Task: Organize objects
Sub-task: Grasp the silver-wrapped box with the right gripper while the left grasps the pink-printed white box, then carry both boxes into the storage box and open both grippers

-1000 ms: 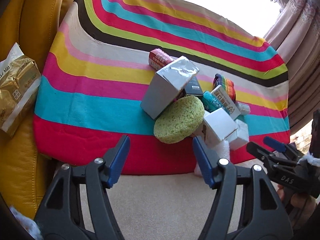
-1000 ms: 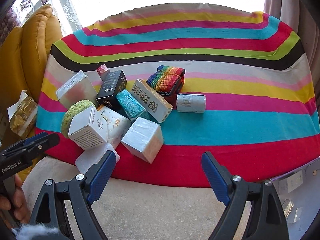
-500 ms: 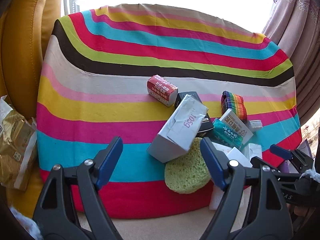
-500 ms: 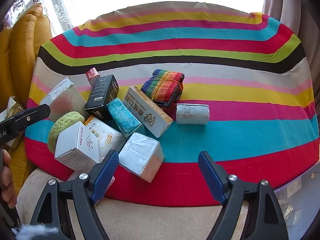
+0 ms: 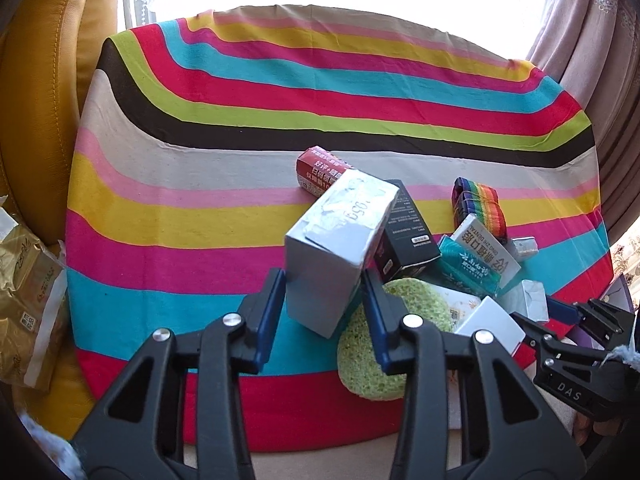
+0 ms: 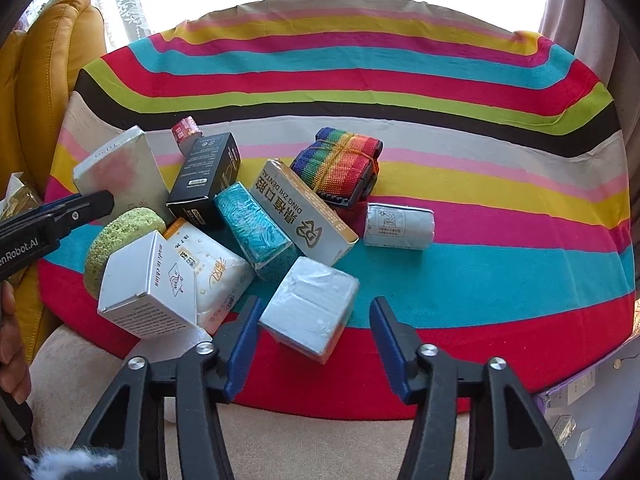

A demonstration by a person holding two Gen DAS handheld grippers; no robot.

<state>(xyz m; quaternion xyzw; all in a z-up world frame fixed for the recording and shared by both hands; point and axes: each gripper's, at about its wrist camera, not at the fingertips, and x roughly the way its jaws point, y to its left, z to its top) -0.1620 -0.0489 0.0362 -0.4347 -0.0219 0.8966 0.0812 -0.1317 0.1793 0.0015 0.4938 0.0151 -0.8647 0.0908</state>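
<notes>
A pile of small boxes lies on a striped cloth (image 5: 240, 128). My left gripper (image 5: 323, 312) has its fingers against both sides of a silver-grey box (image 5: 340, 248), which tilts up off the pile; the box also shows in the right wrist view (image 6: 120, 172). Below it sits a green sponge (image 5: 384, 344). My right gripper (image 6: 312, 332) is open, its fingers on either side of a pale silver cube box (image 6: 312, 312) without touching it. The left gripper's tip (image 6: 80, 208) shows at the left of the right wrist view.
The pile holds a black box (image 6: 208, 180), a teal packet (image 6: 256, 228), a long dental box (image 6: 304, 216), a rainbow strap roll (image 6: 340, 164), a white roll (image 6: 400, 226), white boxes (image 6: 144, 288) and a red packet (image 5: 320, 168). A yellow cushion (image 5: 40, 100) and gold bag (image 5: 28, 304) lie left.
My left gripper moved forward over the cloth and closed around the silver-grey box. My right gripper moved forward to straddle the pale cube box and narrowed slightly.
</notes>
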